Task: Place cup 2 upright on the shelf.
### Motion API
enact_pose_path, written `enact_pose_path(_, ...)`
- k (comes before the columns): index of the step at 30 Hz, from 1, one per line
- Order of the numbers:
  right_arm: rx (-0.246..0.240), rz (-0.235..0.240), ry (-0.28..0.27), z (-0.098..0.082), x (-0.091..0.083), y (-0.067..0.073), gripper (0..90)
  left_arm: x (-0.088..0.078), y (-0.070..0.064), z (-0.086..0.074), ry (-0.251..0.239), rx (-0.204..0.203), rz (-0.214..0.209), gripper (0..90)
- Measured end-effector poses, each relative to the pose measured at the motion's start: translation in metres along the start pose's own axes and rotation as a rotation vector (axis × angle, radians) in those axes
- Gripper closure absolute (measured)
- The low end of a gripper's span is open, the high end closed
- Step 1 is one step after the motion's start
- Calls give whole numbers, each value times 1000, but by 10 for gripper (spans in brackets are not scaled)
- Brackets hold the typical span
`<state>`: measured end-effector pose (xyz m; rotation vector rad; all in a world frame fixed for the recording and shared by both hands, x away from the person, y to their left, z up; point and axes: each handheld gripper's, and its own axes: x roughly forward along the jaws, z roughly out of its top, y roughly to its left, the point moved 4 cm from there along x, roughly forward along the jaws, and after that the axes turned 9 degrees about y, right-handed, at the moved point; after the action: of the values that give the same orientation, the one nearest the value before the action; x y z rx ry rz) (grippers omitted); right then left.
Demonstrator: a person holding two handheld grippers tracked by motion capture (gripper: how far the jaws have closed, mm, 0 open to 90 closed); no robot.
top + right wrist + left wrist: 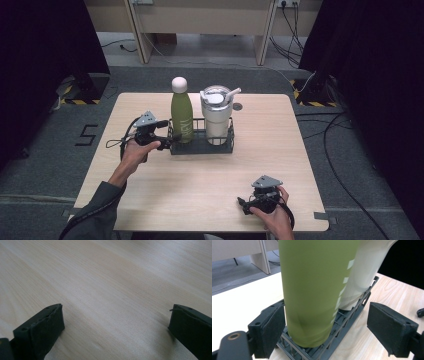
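Green bottle (182, 116) standing upright in the left end of a dark wire rack (202, 146) on the desk (200, 185), with a cream tumbler (217, 117) beside it in the same rack. The left gripper (167, 141) is at the rack's left end; its fingers (273, 327) sit spread on either side of the bottle's base, one at the bottle's surface, the other apart, not clenched. The right gripper (245, 204) rests near the desk's front edge, fingers (45, 327) released over bare wood.

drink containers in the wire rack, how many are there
2. The green bottle stands at the left end of the wire rack, and the cream tumbler with a straw stands at the right end. Nothing smaller seems hidden behind them.
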<state>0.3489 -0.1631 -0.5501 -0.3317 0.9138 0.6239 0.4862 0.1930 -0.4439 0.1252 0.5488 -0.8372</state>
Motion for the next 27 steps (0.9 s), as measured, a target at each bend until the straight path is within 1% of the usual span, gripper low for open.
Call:
enact_pose_path(6,3,0,-1,0,0,0,3,-6,-6,-5,5,3,-9,148)
enact_pose_path(10,-1,-1,-2,0,0,0,3,-10,-10,-7,1,6,-14,149)
enact_pose_path(11,7,1,0,0,0,1,3,-11,-11,-8,0,7,-14,149)
enact_pose_path(19,5,0,-2,0,0,1,3,-19,-17,-16,-4,11,-24,149)
enact_pose_path(24,5,0,-2,0,0,1,3,-25,-22,-22,-27,-1,-35,148)
enact_pose_path(27,5,0,-2,0,0,1,3,-27,-25,-29,-28,-4,-42,148)
